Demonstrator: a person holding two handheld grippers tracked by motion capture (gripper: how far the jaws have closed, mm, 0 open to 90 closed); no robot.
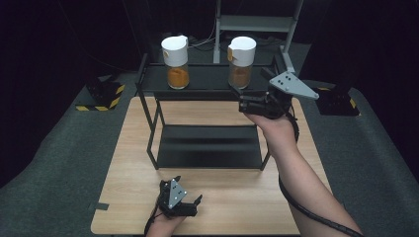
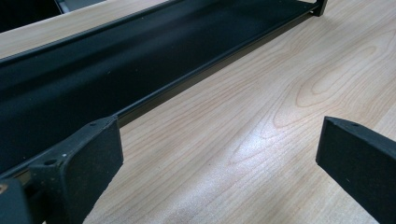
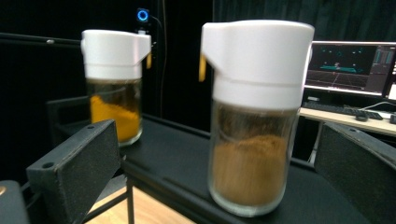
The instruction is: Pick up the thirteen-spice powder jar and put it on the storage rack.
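Jaws wide beside unlabelled brown spice jar (image 3: 254, 116), right gripper (image 1: 243, 102)

table (image 1: 222, 197): black rack (image 1: 207, 148) | rack top: two jars (image 1: 176, 61), apparently spice

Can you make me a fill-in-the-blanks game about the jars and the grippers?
1. The two jars stand on the ____ shelf of the black rack.
2. Both jars have ____ lids.
3. The right gripper has its jaws ____ beside the jar of brown powder.
4. The left gripper rests low over the wooden ____.

Missing words: top; white; open; table
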